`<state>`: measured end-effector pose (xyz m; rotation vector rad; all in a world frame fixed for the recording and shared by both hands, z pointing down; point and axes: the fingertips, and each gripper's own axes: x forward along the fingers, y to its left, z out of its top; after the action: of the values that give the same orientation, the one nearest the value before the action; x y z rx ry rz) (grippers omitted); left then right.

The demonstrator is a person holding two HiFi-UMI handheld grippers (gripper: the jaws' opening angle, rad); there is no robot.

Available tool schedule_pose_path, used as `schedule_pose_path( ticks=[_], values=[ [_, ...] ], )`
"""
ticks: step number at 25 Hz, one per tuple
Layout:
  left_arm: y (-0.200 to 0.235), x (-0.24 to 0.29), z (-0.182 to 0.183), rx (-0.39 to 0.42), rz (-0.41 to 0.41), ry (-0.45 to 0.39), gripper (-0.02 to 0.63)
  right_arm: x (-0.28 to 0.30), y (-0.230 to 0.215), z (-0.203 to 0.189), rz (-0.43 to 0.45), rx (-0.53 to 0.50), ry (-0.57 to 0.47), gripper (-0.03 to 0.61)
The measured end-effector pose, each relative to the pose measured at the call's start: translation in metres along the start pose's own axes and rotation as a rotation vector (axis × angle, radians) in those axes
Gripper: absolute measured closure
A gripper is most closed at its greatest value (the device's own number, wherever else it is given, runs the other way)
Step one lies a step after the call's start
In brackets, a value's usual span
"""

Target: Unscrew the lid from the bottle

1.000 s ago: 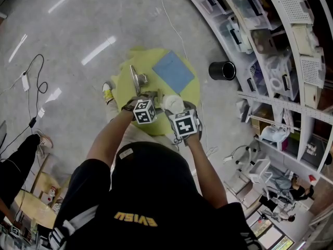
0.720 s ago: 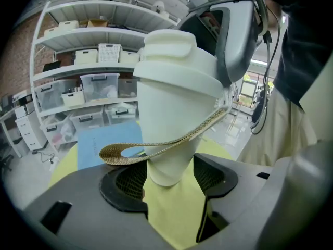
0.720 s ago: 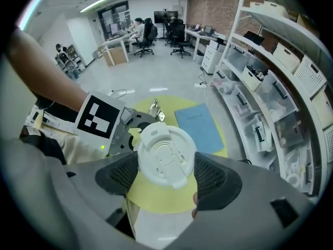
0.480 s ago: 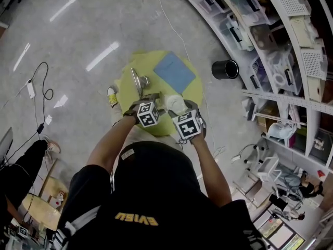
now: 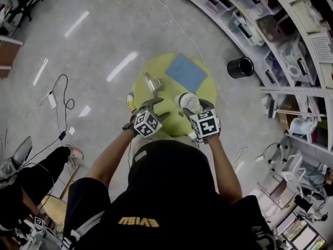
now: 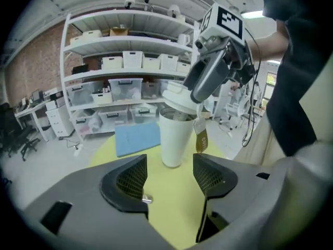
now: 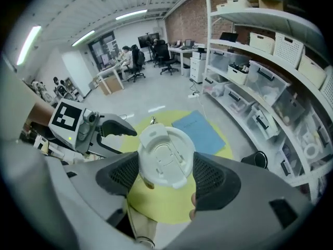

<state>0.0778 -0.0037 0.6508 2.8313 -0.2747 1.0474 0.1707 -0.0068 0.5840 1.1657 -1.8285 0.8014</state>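
Bottle (image 6: 174, 139): white, upright near the middle of the round yellow worktop (image 5: 174, 123), long axis vertical. Above its mouth, lid (image 7: 165, 158) clamped between the fingers of the right gripper (image 7: 166, 173), these only just closing in on it. From the left gripper view, lid tilted and seemingly just clear of the rim, though hard to say whether the last thread is free. Left gripper (image 6: 169, 173) back from the bottle, fingers apart and empty, bottle straight ahead beyond them and unbraced. Right gripper plainly the nearer, directly over the mouth. Likely next: straight up along the axis. Open room overhead; blue mat (image 6: 138, 137) just behind, metal object (image 5: 152, 82) apart to the left, worktop edge close on the person's side.
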Motion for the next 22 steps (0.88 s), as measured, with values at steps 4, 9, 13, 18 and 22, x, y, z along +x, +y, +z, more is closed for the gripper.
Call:
schedule_pose_path(
  ticks=[4, 9, 13, 18, 22],
  values=[
    [-0.004, -0.041, 0.016, -0.053, 0.060, -0.062, 0.333, -0.026, -0.003, 0.001, 0.041, 0.116, -0.110, 0.252],
    [0.007, -0.092, 0.039, -0.028, 0.242, -0.102, 0.339, -0.068, -0.007, -0.010, 0.080, 0.271, -0.230, 0.252],
    [0.012, -0.123, 0.059, -0.104, 0.330, -0.188, 0.352, -0.099, -0.010, -0.022, 0.087, 0.368, -0.326, 0.252],
    [0.009, -0.140, 0.070, -0.023, 0.350, -0.193, 0.376, -0.132, -0.013, -0.043, 0.064, 0.504, -0.449, 0.252],
    [0.014, -0.151, 0.090, 0.034, 0.359, -0.214, 0.413, -0.149, -0.014, -0.054, 0.045, 0.558, -0.492, 0.252]
  ],
)
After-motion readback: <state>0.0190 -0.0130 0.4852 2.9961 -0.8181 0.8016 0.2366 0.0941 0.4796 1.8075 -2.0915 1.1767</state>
